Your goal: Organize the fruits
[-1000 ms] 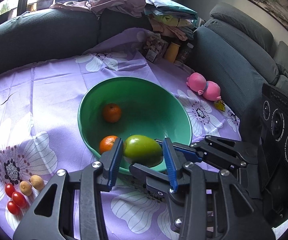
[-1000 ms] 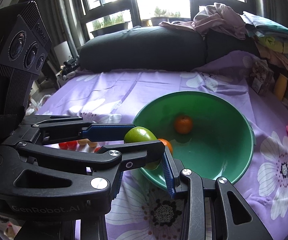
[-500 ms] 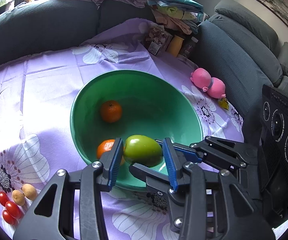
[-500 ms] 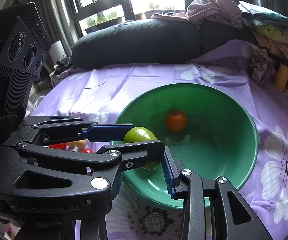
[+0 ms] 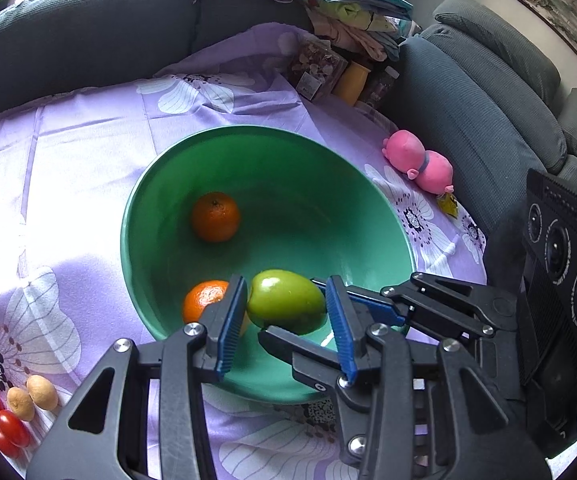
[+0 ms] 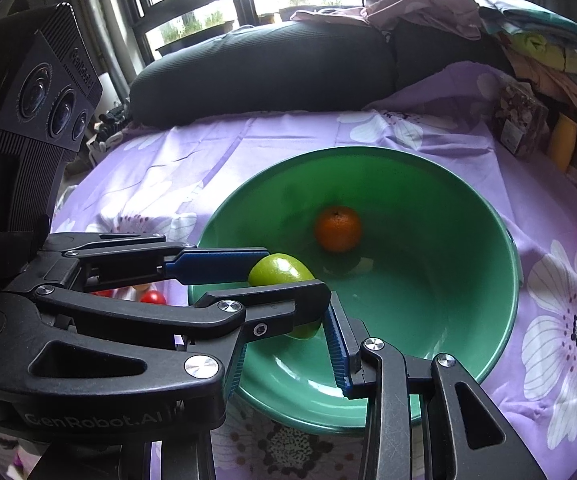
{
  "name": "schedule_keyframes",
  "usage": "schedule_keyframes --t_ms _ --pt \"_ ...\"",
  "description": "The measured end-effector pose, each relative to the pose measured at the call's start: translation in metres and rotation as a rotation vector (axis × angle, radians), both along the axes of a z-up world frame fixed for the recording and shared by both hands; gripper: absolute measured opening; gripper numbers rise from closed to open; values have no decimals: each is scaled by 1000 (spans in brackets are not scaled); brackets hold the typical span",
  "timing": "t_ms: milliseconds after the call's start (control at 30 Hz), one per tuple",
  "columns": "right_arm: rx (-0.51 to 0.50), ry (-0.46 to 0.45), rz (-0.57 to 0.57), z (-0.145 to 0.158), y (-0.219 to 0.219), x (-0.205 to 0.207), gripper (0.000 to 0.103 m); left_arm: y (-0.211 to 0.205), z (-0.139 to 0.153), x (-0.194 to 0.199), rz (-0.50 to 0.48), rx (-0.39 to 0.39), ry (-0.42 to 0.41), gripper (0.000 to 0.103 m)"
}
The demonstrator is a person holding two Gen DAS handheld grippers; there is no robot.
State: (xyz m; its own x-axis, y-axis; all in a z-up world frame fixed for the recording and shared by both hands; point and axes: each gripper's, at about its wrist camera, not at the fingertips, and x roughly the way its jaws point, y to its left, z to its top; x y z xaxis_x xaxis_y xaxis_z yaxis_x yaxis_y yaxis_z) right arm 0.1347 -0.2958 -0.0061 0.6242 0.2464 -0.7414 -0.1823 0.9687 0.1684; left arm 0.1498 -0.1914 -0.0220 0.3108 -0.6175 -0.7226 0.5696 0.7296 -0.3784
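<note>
While both the left tongs (image 5: pixel 286 312) and the right tongs (image 6: pixel 288 330) clamp the same green fruit (image 5: pixel 286 300) from crossing angles, it hangs low in frame over the near part of the green bowl (image 5: pixel 368 200), beside two oranges (image 5: pixel 215 217).

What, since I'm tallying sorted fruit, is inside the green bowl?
One orange lies in the green bowl. A second orange beside the gripped green fruit may not be resting inside; fingers hide the floor there.
</note>
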Motion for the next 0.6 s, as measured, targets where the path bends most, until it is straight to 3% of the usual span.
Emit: schedule_keyframes --t_ms 600 --pt "1 30 -5 -2 -1 3 38 -5 -6 3 -4 10 21 41"
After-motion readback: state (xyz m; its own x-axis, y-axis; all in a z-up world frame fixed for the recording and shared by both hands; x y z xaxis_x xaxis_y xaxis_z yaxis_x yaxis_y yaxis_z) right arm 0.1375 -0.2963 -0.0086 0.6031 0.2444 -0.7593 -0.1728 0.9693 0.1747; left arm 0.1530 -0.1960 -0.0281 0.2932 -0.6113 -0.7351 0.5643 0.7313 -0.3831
